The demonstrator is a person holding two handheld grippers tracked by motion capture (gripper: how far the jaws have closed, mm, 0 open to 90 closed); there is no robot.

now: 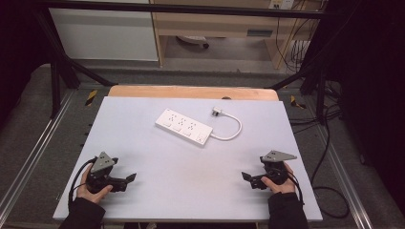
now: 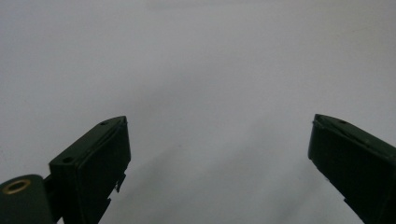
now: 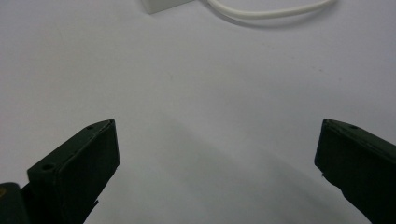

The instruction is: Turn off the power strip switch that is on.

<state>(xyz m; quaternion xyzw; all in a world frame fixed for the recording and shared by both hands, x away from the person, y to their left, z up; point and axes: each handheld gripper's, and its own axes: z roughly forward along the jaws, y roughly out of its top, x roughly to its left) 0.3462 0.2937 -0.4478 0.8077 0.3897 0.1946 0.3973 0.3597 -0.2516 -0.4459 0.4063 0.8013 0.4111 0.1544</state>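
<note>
Grippers wide apart, power strip waiting mid-table

Hands sat low at the near edge of the white table (image 1: 143, 191), one at each side, and nothing was gripped. The left gripper (image 1: 129, 178) rested at the near left, held by the person's left hand (image 1: 90, 187), its grey three-cornered plate on top and its black jaws pointing inward toward the table's middle. In the left gripper view its jaws stood far apart, gripper (image 2: 219, 140) gaping over bare white surface, nothing between them.

Over on the other side, the right gripper (image 1: 246, 177) mirrored it at the near right, held in the right hand (image 1: 282, 183), jaws also aimed inward. The right gripper view told the same story: gripper (image 3: 219, 144) spread wide, holding nothing, bare tabletop in the gap.

And the white power strip (image 1: 184, 127) lay flat toward the far middle of the table, set at a slant, well apart from both grippers. Its white cable (image 1: 234, 129) looped out from the strip's right end and curled back to the plug (image 1: 218, 111), which lay just beyond the strip on the table. The right gripper view caught one corner of the power strip (image 3: 161, 4) and a curve of the cable (image 3: 271, 13) at its top edge, clear of the jaws.
</note>
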